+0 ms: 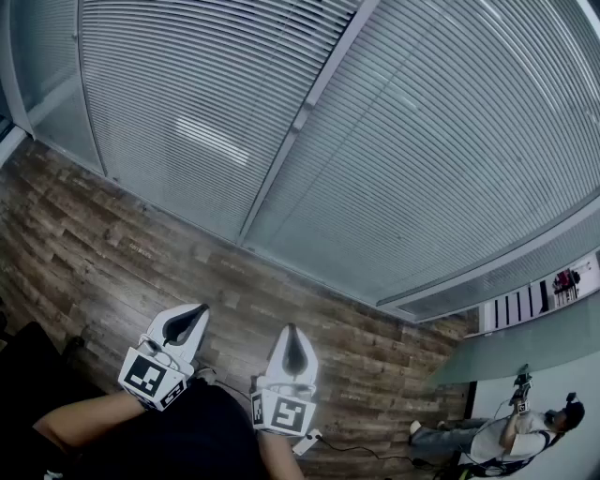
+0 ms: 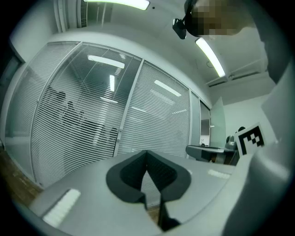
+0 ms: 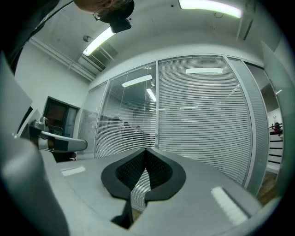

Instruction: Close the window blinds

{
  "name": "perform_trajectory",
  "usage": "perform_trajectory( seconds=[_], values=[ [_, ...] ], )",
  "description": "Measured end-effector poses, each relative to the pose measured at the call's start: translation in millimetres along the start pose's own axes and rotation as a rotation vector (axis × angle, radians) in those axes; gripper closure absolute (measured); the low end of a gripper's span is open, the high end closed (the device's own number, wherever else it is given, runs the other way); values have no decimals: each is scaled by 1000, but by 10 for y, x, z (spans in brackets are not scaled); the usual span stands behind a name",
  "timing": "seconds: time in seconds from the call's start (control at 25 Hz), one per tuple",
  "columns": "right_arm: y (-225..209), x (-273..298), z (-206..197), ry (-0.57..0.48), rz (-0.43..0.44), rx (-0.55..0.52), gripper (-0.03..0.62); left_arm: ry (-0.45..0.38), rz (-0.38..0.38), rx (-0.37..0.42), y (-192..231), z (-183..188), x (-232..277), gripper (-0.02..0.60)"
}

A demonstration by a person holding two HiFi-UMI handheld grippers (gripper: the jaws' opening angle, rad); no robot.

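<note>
Fingers (image 2: 163, 173) clenched together and empty on left gripper (image 1: 198, 311) and right gripper (image 1: 291, 330), window blinds (image 1: 234, 112) ahead, wooden floor (image 1: 112, 253) below

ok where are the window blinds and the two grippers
window blinds (image 1: 441, 159), head view, on the slats of the right-hand panel.
left gripper (image 1: 190, 317), head view, at its closed jaw tips.
right gripper (image 1: 292, 336), head view, at its closed jaw tips.

1. Tongs: two, my left tongs (image 1: 197, 315) and my right tongs (image 1: 292, 334).
2. Marker cubes: two, the left cube (image 1: 150, 378) and the right cube (image 1: 283, 412).
3. Window blinds: three panels that I can count, a narrow panel (image 1: 52, 84), a middle panel (image 1: 206, 103) and a wide panel (image 1: 441, 169).
4. People: one seated person (image 1: 511, 436).
5. Ceiling strip lights: two in my right gripper view, a near light (image 3: 209, 4) and a far light (image 3: 99, 41).
</note>
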State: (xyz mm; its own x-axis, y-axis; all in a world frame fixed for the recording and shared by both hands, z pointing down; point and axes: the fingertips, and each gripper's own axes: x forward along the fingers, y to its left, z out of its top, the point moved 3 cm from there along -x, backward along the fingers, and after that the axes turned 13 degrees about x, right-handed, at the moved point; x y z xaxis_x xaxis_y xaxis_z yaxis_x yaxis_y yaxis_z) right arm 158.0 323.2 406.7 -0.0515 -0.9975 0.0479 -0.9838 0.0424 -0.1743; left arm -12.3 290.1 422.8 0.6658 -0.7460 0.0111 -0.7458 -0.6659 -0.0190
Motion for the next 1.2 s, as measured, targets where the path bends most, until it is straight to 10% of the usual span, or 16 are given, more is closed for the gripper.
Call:
perform_trajectory(
  seconds=[1.2],
  values=[
    [-81, 884, -32, 58, 85, 1, 591, -28, -19, 2, 525, -115, 787, 580]
  ],
)
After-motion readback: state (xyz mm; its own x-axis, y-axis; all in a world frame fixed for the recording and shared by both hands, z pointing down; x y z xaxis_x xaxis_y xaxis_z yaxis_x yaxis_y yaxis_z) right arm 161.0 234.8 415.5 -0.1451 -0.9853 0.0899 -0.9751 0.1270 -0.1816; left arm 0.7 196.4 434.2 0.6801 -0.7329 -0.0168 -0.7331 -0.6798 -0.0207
